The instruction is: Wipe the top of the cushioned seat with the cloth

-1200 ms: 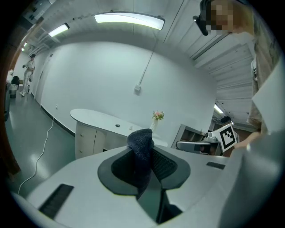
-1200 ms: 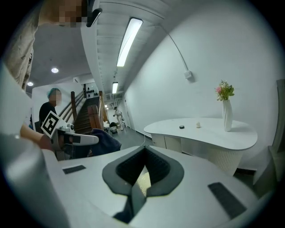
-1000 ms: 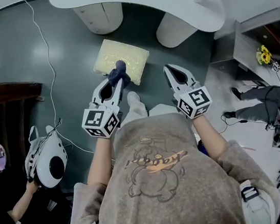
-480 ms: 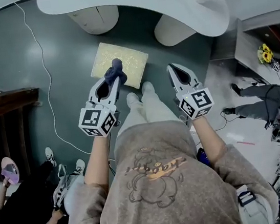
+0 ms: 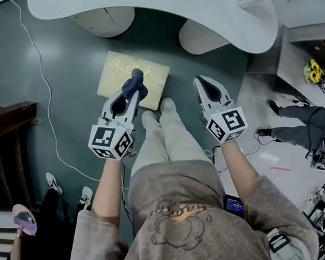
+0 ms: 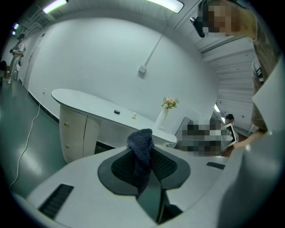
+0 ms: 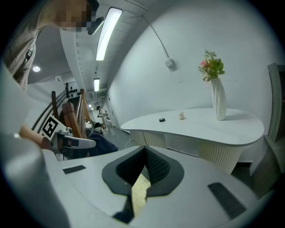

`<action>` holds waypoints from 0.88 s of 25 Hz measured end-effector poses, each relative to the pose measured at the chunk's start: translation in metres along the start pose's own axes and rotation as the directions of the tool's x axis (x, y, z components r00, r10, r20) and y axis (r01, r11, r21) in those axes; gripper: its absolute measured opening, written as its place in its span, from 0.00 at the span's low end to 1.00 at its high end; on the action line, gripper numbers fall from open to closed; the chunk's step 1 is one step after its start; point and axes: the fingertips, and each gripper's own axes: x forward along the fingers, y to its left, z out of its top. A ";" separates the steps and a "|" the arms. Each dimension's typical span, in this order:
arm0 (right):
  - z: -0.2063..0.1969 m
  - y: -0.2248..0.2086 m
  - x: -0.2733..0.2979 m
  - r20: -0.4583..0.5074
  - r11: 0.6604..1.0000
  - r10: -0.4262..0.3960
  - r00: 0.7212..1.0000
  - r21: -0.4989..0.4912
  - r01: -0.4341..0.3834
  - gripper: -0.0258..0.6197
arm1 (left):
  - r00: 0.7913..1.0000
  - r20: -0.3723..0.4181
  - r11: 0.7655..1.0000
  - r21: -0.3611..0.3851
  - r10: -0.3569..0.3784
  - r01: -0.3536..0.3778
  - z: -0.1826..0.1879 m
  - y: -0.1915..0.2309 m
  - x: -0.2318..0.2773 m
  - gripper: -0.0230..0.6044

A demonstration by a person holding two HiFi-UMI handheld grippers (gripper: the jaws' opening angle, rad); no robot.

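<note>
The white curved table (image 5: pixel 150 2) fills 12 o'clock, its edge just beyond the cushioned seat (image 5: pixel 113 76), which lies on the dark floor (image 5: pixel 68 55) ahead of my shoes. I see open floor at 10 o'clock, crossed by a thin cable (image 5: pixel 44 83). Dark wooden furniture (image 5: pixel 0 125) borders 9 o'clock. A person (image 5: pixel 314 120) at 3 o'clock is cut off by the frame. My left gripper (image 5: pixel 132 94) pinches the dark cloth (image 5: pixel 134 79) over the seat's near edge; I cannot tell whether they touch. My right gripper (image 5: pixel 205 81) hangs at 1 o'clock, off the seat, with its jaws pressed together on nothing.
</note>
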 end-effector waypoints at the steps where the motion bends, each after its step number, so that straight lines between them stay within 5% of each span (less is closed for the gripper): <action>1: -0.006 -0.005 0.005 -0.003 1.000 0.002 1.000 0.002 -0.002 0.04 | 1.000 -0.005 1.000 -0.004 -0.001 0.001 -0.005 0.004 0.008 0.19; 22: -0.119 -0.092 0.062 -0.066 1.000 -0.002 0.998 0.012 0.003 0.04 | 0.980 -0.101 0.984 -0.058 -0.174 0.169 -0.159 0.005 0.167 0.19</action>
